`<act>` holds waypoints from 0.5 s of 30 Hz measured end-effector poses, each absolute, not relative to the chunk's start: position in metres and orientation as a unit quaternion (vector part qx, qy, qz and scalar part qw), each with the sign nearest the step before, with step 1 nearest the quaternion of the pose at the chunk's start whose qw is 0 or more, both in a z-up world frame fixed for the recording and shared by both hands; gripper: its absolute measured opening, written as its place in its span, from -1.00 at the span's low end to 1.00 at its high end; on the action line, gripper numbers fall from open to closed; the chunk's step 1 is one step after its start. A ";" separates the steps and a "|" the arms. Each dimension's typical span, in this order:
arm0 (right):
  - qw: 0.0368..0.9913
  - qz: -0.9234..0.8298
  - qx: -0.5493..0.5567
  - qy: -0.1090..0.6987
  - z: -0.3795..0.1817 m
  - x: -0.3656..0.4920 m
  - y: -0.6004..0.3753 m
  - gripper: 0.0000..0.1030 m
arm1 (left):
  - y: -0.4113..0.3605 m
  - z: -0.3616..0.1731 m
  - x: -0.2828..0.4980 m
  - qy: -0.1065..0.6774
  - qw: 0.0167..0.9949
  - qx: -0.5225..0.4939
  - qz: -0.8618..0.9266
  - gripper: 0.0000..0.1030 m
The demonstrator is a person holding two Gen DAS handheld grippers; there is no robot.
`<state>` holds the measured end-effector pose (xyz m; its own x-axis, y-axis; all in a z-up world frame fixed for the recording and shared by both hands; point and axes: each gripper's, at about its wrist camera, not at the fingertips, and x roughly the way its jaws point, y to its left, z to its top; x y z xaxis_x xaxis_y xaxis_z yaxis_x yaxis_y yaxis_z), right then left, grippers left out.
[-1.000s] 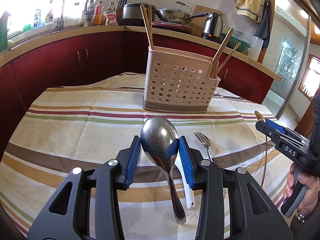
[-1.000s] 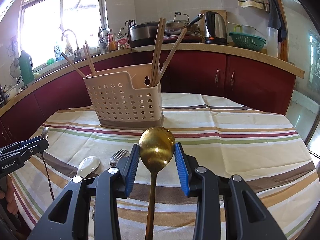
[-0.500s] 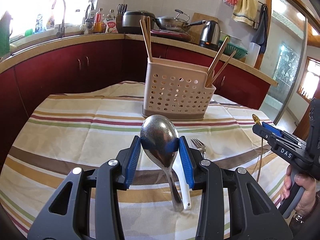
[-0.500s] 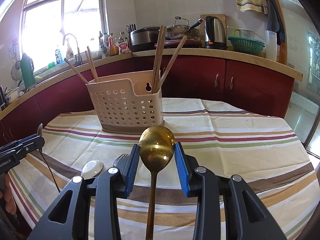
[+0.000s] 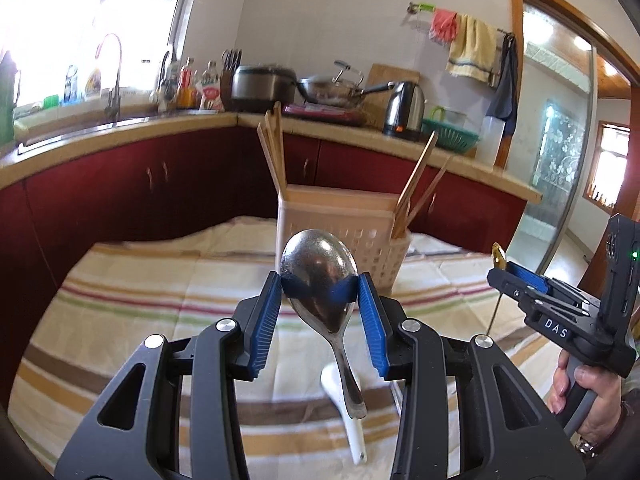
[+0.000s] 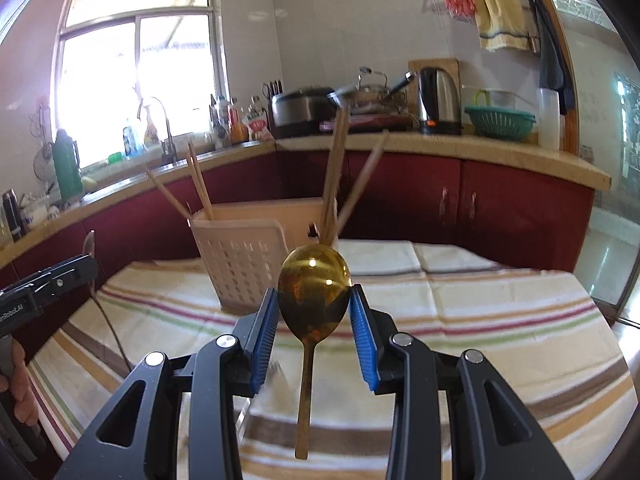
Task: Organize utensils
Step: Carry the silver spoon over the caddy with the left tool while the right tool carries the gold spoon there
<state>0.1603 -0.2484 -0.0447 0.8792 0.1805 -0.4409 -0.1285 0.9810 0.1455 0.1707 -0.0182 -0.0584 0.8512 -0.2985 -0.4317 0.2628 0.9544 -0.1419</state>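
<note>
A kitchen with pale tiled walls. A beige L-shaped countertop tops dark red cabinets along the far side. On the left, a bright window glares above a sink tap. A kettle and a green colander sit far right. Towels hang high on the wall. A glass door stands at right.
</note>
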 end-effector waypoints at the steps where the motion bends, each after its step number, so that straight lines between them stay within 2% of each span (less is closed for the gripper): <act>1: 0.969 0.082 0.057 0.225 -0.040 0.163 -0.249 -0.29 | -0.018 -0.053 0.174 0.224 0.962 -0.040 -0.149 -0.26; 15: 0.987 0.099 0.042 0.118 0.034 0.226 -0.247 -0.29 | -0.039 0.028 0.236 0.113 0.982 0.007 -0.151 -0.25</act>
<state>0.2263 -0.2474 0.0344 0.9523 0.2061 -0.2251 -0.1864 0.9768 0.1057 0.2355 -0.0394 0.0278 0.9289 -0.2946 -0.2242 0.2977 0.9544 -0.0206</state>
